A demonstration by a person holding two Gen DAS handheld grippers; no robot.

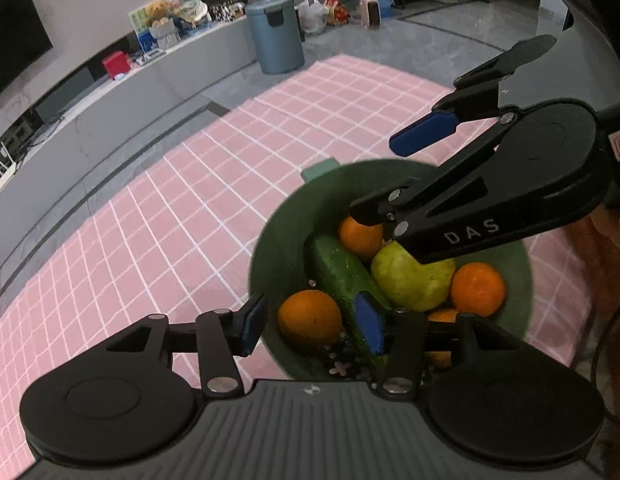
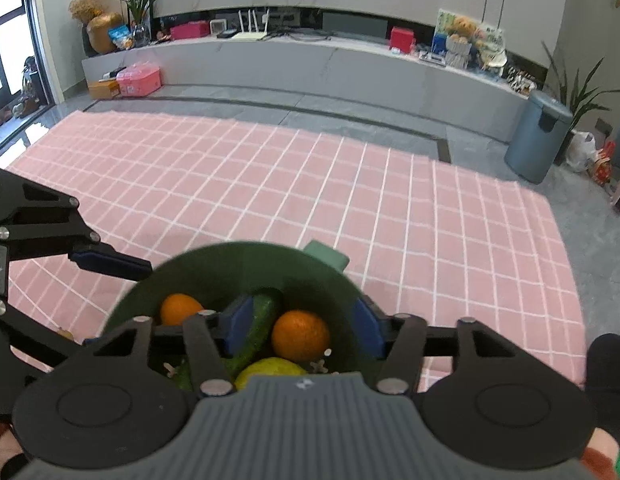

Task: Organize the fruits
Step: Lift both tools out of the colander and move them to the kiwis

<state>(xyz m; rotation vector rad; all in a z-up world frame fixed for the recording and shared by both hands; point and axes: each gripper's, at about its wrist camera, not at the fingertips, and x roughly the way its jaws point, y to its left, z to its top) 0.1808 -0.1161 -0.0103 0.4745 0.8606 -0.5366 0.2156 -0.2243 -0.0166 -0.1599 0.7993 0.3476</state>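
Blue pads are seen spread apart on the left gripper [image 1: 312,330], its jaws parted with the near rim of the green bowl [image 1: 269,240] between them; one pad sits outside the bowl's wall over the cloth, the other inside among the fruit, and whether the rim is touched cannot be told. Nothing is clamped. The right gripper [image 2: 303,330] is likewise held parted, one pad inside the bowl beside the cucumber [image 2: 261,320], the other at the bowl's right wall. No fruit is pinched there either. Inside the bowl an orange [image 1: 310,318] is found nearest the left gripper, the cucumber lying across the middle, a yellow-green pear [image 1: 406,280] beside it, and further oranges around them. The bowl is set on a pink checked cloth [image 1: 169,200]. Beyond the cloth a grey-blue bin [image 1: 275,34] is stood on the grey floor.
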